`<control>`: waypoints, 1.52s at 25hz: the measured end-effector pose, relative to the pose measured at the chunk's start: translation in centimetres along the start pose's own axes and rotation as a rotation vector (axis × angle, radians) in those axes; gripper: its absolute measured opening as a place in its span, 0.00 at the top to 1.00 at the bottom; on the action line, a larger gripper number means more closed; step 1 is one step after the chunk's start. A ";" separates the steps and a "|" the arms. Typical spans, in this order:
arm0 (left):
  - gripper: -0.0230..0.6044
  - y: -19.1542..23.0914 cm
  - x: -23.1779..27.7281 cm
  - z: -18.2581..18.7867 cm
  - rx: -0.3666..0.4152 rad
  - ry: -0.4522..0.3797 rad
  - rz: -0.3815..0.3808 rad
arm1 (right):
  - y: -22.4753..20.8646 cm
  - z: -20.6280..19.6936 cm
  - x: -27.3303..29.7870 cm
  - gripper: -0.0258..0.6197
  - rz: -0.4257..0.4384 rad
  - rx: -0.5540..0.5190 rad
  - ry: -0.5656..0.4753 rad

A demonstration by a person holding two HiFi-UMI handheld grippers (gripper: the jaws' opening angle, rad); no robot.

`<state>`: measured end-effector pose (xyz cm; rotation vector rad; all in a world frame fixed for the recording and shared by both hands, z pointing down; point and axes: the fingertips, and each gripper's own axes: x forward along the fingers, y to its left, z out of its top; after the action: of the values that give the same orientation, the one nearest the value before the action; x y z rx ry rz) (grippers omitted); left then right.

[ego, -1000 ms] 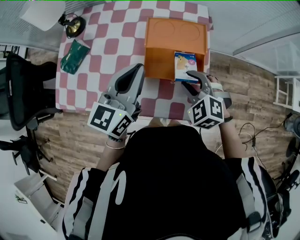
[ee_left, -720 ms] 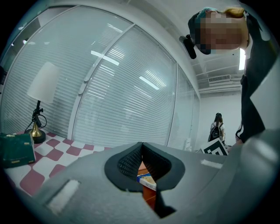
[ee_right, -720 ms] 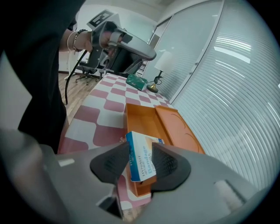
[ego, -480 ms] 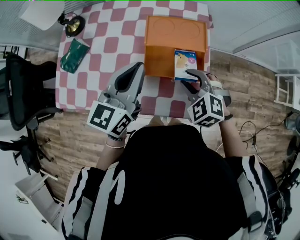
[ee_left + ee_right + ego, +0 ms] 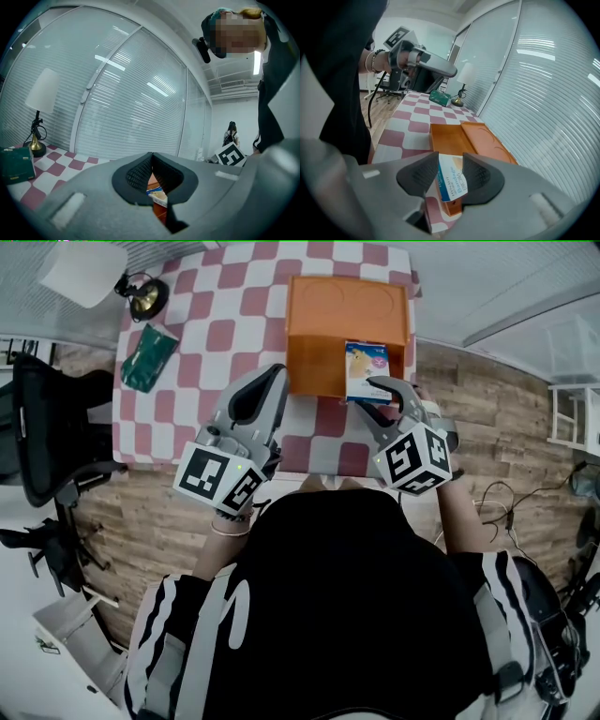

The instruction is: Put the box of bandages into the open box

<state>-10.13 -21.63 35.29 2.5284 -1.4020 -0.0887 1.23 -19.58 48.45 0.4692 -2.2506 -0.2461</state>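
The right gripper (image 5: 450, 177) has its two fingers (image 5: 480, 177) clamped on the small white-and-blue cardboard box of bandages (image 5: 451, 182). The box of bandages stands on edge between the pads, with its printed faces against them. In the head view, the box of bandages (image 5: 366, 371) projects beyond the fingertips of the right gripper (image 5: 379, 393), over the near right corner of the orange open box (image 5: 319, 362). The cavity of the open box (image 5: 449, 140) lies just ahead of and below the fingertips. Its hinged lid lies flat beyond the cavity.

The left gripper (image 5: 152, 176) has its fingers closed together with nothing between them. The left gripper (image 5: 265, 395) hangs over the red-and-white checked tablecloth (image 5: 216, 334), beside the left wall of the open box.

Handling characteristics (estimated):
- Weight: light. A thin carton of this kind probably needs little clamping force.
- Stiffness: moderate. The broad faces may bow inward under a hard squeeze.
- Surface: printed card, likely smooth. The ribbed pads should prevent slipping.
- Fragility: low. The contents likely tolerate a short drop.

Grip location: the current hold across the two broad faces, near one end, leaves most of the carton free beyond the fingertips. This appears suitable for lowering the free end into the cavity.
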 end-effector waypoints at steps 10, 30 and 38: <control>0.96 -0.6 1.0 0.7 0.010 -0.017 -0.020 | -1.7 1.5 -1.3 0.72 -0.034 0.135 -0.082; 0.96 -1.0 3.7 2.3 0.025 -0.048 -0.046 | -7.9 4.9 -4.7 0.75 -0.175 0.315 -0.289; 0.96 -1.4 4.8 2.7 0.032 -0.052 -0.059 | -9.5 5.7 -6.0 0.76 -0.197 0.357 -0.354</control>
<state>-6.84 -25.43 32.69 2.6112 -1.3586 -0.1447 2.97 -25.63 37.53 0.8983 -2.6085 -0.0239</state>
